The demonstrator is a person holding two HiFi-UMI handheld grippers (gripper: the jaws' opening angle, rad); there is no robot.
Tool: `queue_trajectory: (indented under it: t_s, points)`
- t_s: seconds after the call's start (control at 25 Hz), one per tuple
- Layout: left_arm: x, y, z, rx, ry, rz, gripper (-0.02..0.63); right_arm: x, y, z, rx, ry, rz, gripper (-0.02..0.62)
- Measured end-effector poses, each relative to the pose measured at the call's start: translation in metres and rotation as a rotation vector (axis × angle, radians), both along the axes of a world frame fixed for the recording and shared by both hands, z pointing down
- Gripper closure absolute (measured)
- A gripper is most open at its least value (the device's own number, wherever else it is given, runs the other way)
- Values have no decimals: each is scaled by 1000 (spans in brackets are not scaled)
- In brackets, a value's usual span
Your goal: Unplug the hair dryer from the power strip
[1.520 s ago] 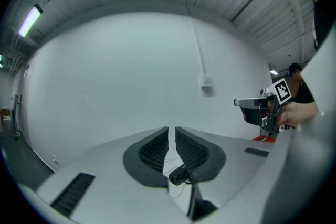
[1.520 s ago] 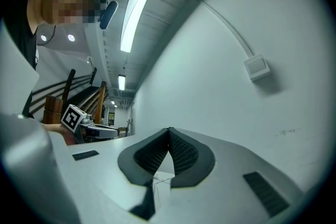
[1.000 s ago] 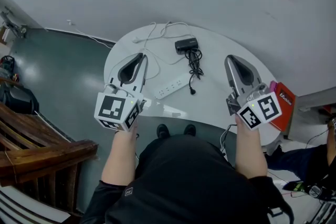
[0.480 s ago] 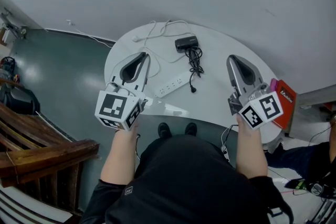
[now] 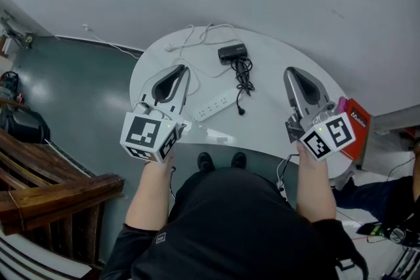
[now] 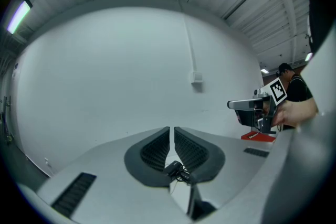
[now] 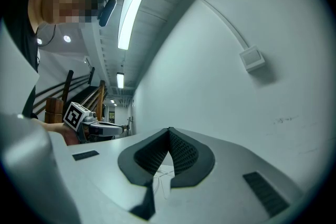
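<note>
Both pairs of jaws are closed on nothing. The left gripper [image 6: 171, 131] shows only a hairline slit between its ribbed pads, and the right gripper [image 7: 169, 131] has its pad tips meeting. That is the first snag: neither can take hold of anything until it opens, and a shut tip arriving at the plug would only nudge it aside.

The left gripper hovers over the left part of the round white table [image 5: 275, 56], with the white power strip [image 5: 213, 107] just beside it. The right gripper hangs over the table's right side, well apart from the strip. The black hair dryer [image 5: 232, 54] lies at the far side, and its bundled cord [image 5: 244, 79] runs down to a dark plug [image 5: 241, 113] at the strip's near end. From where I stand I cannot tell whether that plug is seated or lying loose beside it.

If it is seated, I judge the main risk to be the strip itself. It looks light and unfixed, so a one-sided pull would probably lift or drag it instead of freeing the plug. Gripping the cord instead would strain it and could tug the dryer across the table.
</note>
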State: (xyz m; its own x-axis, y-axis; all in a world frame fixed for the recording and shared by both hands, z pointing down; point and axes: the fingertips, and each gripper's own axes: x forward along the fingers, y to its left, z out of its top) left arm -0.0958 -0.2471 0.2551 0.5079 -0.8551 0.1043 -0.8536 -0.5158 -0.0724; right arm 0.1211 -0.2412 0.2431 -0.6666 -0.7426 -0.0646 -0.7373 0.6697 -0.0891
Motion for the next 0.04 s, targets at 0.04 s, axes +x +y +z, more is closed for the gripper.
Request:
queue_trajectory:
  t_s: [0.04]
  points:
    - [0,0,0,0,-1,1,569,0,0,-1,2,0,-1,561]
